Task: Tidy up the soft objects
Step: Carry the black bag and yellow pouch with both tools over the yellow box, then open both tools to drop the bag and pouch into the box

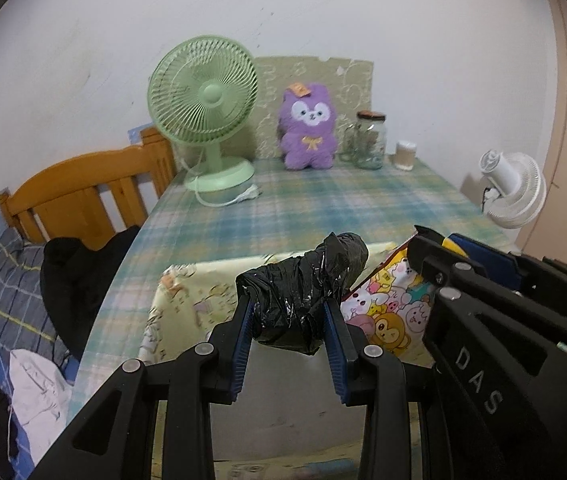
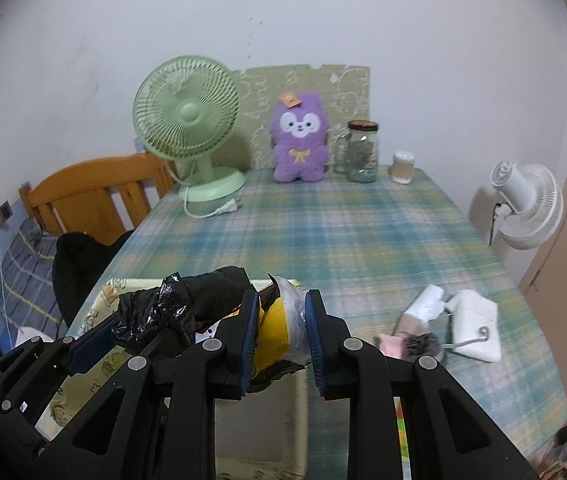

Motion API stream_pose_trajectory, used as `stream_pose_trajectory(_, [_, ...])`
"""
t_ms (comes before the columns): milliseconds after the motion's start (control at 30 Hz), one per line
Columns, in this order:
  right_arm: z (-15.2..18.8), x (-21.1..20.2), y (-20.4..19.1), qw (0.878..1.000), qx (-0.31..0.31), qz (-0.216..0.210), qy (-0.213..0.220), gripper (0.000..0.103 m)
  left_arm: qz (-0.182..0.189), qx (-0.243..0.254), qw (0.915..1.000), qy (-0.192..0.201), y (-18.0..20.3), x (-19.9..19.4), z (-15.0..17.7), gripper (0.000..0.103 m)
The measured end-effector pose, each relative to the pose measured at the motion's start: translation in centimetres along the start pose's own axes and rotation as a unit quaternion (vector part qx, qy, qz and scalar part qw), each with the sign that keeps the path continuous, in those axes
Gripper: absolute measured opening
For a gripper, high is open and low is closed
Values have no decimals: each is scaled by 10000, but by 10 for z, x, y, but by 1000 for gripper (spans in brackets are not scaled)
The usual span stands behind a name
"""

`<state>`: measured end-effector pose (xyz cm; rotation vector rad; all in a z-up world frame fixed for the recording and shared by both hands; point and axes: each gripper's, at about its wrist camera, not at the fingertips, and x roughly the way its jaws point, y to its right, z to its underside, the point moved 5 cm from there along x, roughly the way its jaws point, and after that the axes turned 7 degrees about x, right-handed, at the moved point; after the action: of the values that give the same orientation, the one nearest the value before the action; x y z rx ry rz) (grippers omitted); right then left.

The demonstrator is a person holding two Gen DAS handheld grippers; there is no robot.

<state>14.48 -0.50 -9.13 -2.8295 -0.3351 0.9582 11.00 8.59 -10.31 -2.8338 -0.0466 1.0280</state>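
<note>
Left wrist view: left gripper [image 1: 291, 320] clamped on black plastic bundle [image 1: 307, 292]. Right gripper [image 2: 281, 320] clamped on yellow plastic-wrapped item [image 2: 279, 320], over near edge of plaid table [image 2: 363, 232].

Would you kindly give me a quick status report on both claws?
Left claw shut on black plastic bundle. Right claw shut on yellow packet. Both above the cream box. Nothing in the way.

The black plastic bundle [image 1: 307, 296] hides whatever it wraps. The cartoon-print bag [image 1: 383, 304] is half covered by the right hand-held gripper [image 2: 281, 320]. Contents of the glass jar [image 2: 362, 152] at the counter's [image 2: 363, 232] far edge are too blurred to tell, as is the grey fuzzy item [image 2: 423, 346] near its right edge.
</note>
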Motion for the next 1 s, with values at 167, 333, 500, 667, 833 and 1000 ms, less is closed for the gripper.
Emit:
stream_pose_trajectory(167, [7, 16, -11, 9998, -76, -35, -206, 27, -74, 44, 9997, -242, -9, 13, 14, 34])
stream_pose_trajectory(333, [13, 31, -15, 9993, -110, -11, -360, 27, -73, 12, 9988, -492, -14, 26, 25, 37])
stream_pose_trajectory(500, [16, 44, -17, 9988, -102, -35, -486, 27, -143, 28, 9976, -671, -17, 38, 29, 41])
stream_pose_trajectory(667, [15, 55, -13, 9983, 8, -92, -573, 26, -12, 68, 9971, -759, -15, 47, 26, 50])
stream_pose_trajectory(833, [10, 59, -12, 9984, 37, -150, -535, 27, 192, 42, 9967, -791, -11, 52, 21, 58])
stream_pose_trajectory(1000, [8, 63, -12, 9984, -67, -119, -553, 28, 292, 31, 9966, -775, -7, 55, 18, 63])
